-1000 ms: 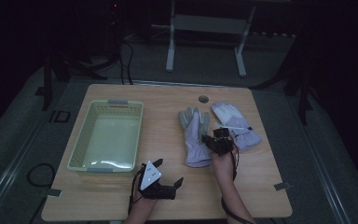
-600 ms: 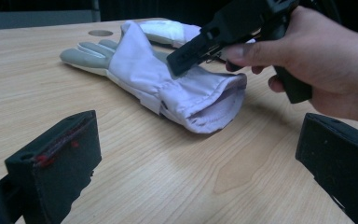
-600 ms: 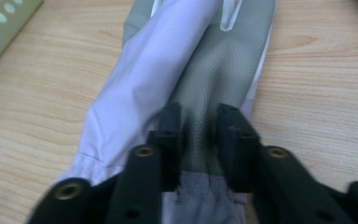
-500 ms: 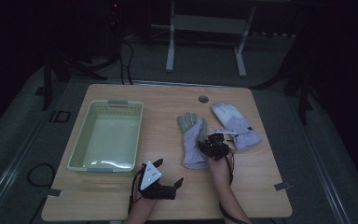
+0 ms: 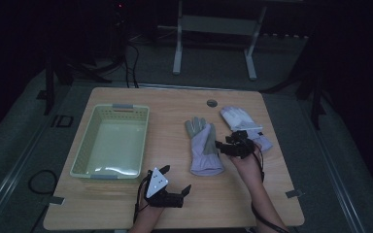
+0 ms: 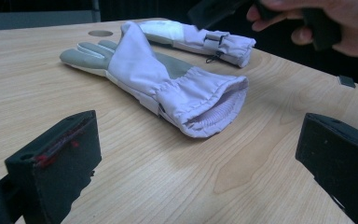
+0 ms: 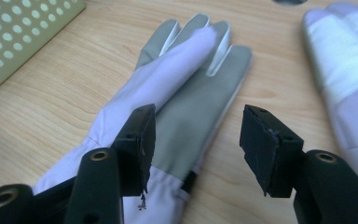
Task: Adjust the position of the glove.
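Note:
Two lilac-and-grey gloves lie flat on the wooden table. The near glove point(image 5: 203, 145) point(image 6: 168, 84) point(image 7: 191, 98) has its cuff toward me and a lilac flap folded over its grey palm. The far glove point(image 5: 240, 119) point(image 6: 196, 37) point(image 7: 349, 60) lies to its right. My right gripper point(image 5: 223, 145) point(image 7: 196, 140) hovers over the near glove's wrist. Its jaws have just been opening; the pads stand apart, clear of the glove beneath them. My left gripper point(image 5: 176, 178) point(image 6: 200, 154) rests open near the front edge, pointing at the near glove's cuff.
A pale green perforated basket point(image 5: 85, 145) point(image 7: 18, 32) stands on the table's left half. A round cable hole point(image 5: 211, 103) point(image 6: 100, 33) sits near the far edge. The person's right hand point(image 6: 307, 18) shows at the upper right of the left gripper view.
The right gripper dipped left toward the near glove's cuff, then drew back to the right and slightly up. The left gripper has stayed put.

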A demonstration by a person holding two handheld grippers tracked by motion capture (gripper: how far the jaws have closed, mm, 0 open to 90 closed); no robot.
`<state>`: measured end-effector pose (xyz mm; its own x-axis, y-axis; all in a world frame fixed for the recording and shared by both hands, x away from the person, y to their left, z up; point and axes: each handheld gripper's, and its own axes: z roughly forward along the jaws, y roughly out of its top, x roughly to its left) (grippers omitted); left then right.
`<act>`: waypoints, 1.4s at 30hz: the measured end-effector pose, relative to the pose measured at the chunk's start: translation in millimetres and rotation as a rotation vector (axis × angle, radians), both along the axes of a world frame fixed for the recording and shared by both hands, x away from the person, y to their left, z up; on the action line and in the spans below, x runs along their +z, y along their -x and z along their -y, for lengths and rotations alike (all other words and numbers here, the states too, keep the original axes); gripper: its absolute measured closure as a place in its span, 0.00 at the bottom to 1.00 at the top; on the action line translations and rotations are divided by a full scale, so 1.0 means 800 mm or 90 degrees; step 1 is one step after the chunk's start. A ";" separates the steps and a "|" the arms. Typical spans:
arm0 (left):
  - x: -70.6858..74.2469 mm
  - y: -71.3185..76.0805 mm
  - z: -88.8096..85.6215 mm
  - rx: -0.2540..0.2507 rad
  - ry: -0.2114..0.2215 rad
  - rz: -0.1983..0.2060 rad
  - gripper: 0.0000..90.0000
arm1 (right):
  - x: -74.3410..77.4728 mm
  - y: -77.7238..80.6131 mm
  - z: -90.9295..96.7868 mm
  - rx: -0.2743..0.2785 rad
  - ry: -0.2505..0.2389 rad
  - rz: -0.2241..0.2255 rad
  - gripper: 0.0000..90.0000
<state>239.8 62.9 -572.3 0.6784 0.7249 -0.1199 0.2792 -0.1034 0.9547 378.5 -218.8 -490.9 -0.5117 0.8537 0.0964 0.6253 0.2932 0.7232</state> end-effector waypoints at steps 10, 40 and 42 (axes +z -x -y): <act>0.000 0.000 0.000 0.001 0.003 -0.002 0.00 | 0.030 -0.013 0.056 0.009 0.033 0.021 0.52; 0.000 0.000 0.000 0.002 0.005 -0.001 0.00 | 0.009 -0.090 0.141 -0.001 0.071 0.009 0.58; 0.000 0.000 0.000 0.003 0.006 -0.002 0.00 | 0.003 -0.096 0.140 -0.005 0.072 0.005 0.58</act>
